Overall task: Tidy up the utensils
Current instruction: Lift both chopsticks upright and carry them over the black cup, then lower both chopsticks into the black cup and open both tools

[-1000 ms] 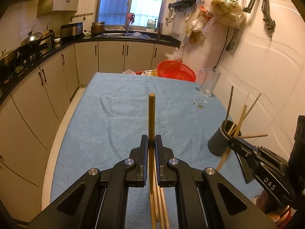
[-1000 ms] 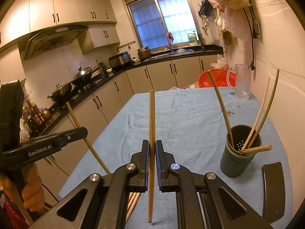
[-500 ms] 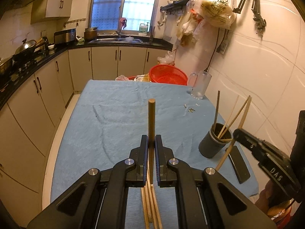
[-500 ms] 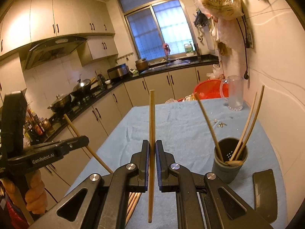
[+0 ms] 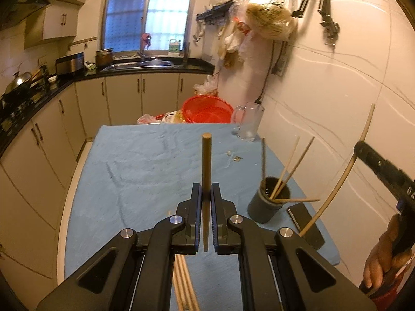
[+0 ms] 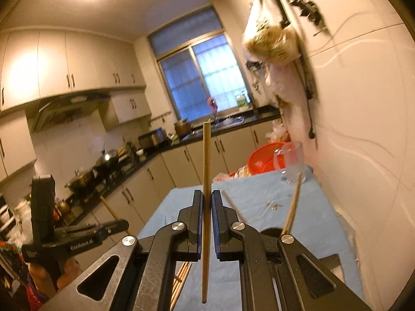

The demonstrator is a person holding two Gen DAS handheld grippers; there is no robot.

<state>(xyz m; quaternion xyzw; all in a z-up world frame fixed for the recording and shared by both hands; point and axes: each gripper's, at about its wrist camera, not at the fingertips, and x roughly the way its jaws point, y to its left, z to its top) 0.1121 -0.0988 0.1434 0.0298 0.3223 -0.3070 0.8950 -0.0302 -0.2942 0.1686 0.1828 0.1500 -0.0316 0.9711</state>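
We see the dark cylindrical utensil holder (image 5: 269,204) on the blue cloth-covered table (image 5: 145,171), right of the loose wooden chopsticks (image 5: 182,280), the clear glass jug (image 5: 247,121) behind it.

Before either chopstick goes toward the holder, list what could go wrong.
1. The dark holder already has chopsticks splayed out, one lying across its rim; an incoming stick may snag them or tip it.
2. The left gripper pinches its chopstick with thin jaws, so it may pivot.
3. The right-wrist view is blurred, so aiming is hard.

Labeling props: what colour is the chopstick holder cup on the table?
Dark grey chopstick holder; clearest in the left wrist view.
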